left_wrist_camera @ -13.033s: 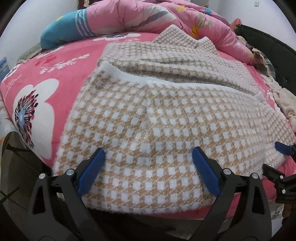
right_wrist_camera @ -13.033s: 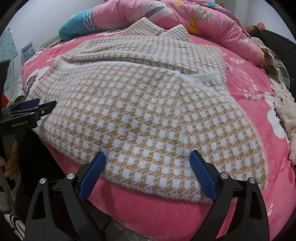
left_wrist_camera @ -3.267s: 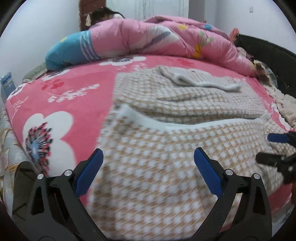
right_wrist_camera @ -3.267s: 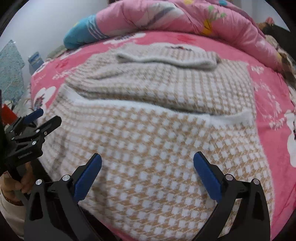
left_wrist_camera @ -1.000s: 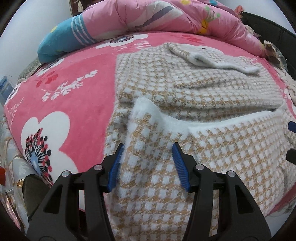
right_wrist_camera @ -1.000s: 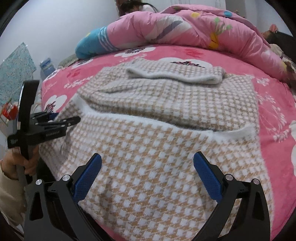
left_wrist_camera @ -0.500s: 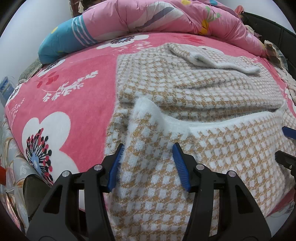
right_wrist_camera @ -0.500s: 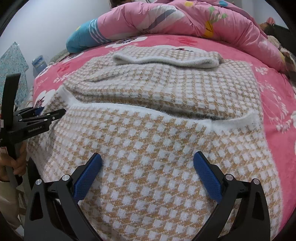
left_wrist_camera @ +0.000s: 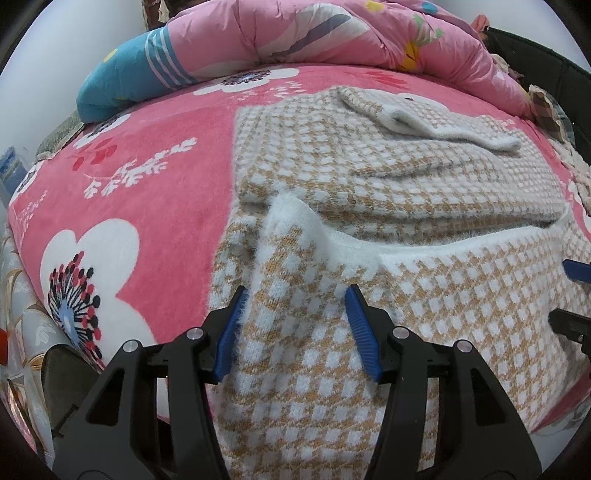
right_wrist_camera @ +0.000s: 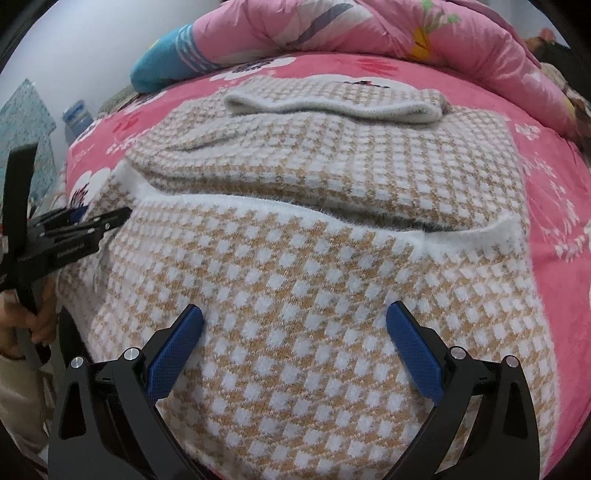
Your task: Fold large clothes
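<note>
My left gripper [left_wrist_camera: 295, 328] sits at six o'clock in its own view, jaws drawn in to a narrow gap around a raised ridge of the checked sweater [left_wrist_camera: 406, 206]. The fuzzy white hem [left_wrist_camera: 295, 218] bunches up just ahead of the pads, which flank the fabric on both sides; whether they truly pinch it or only crowd it, I cannot tell from here, as the pile hides the contact. My right gripper [right_wrist_camera: 295, 343] is spread wide at six o'clock in its view, over the near panel of the sweater and holding nothing.

The sweater lies across the pink floral bed [left_wrist_camera: 122, 177], its near part draping over the bed's edge towards me. The white hem runs from nine to three o'clock across the middle, and beyond it lies the rest of the body. At twelve o'clock a rolled collar or cuff [right_wrist_camera: 332, 105] rests on top. Behind that, a pink quilt [left_wrist_camera: 314, 33] is heaped along the far side of the bed.

I judge the step in hand to be taking hold of the hem corners for the next fold. The right gripper needs to reach the hem's other end near two o'clock and close on it, so both sides lift evenly.
</note>
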The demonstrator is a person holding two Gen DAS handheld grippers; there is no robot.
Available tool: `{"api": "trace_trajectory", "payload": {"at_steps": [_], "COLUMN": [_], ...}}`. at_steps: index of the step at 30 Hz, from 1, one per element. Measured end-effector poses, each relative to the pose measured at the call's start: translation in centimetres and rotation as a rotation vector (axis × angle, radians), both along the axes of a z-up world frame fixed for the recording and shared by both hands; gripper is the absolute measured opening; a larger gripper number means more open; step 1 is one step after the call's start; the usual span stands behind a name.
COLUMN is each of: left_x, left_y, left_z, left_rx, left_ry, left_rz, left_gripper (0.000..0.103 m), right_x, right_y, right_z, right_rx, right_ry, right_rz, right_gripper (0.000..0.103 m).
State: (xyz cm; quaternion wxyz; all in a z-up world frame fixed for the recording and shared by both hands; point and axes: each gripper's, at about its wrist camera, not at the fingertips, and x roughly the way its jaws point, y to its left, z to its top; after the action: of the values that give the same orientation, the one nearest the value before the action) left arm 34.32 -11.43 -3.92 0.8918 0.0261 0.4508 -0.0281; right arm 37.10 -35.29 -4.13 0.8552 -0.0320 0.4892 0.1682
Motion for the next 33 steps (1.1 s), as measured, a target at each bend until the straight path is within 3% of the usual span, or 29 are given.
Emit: {"api": "trace_trajectory", "payload": {"at_steps": [4,11,16,20,26,33], "left_x": [0.0,0.2,0.3,0.2,0.4,0.3], "left_y": [0.1,0.1,0.0,0.0,0.1,-0.1], "left_z": [0.0,-0.1,0.0,0.0,-0.1,-0.1], "left_rx": [-0.002,0.008,0.010,0.015,0.014,0.017], "left_ry": [-0.001,-0.003,-0.003,-0.004,-0.003,-0.005], "left_rz": [0.000,0.000,0.002,0.003,0.004,0.004], "left_gripper": [0.054,0.054,0.055,0.055,0.055,0.055], "right_x": [-1.1,-3.7,-2.1,0.0,2.0,0.6], "right_y": [-0.8,-6.8,-11.9,-13.2,-13.3,-13.0], "right_z": [1.1,4.8,4.8,4.2,2.9,2.1], "right_rx": [0.021,0.011,0.103,0.180,0.174,0.144], "right_ry": [0.023,-0.147,-0.127,-0.091,-0.029,0.022], "right_rz": [0.016,-0.079,-0.137,-0.132,-0.132,-0.109], "right_gripper": [0.097,0.097,0.096,0.096,0.079,0.061]}}
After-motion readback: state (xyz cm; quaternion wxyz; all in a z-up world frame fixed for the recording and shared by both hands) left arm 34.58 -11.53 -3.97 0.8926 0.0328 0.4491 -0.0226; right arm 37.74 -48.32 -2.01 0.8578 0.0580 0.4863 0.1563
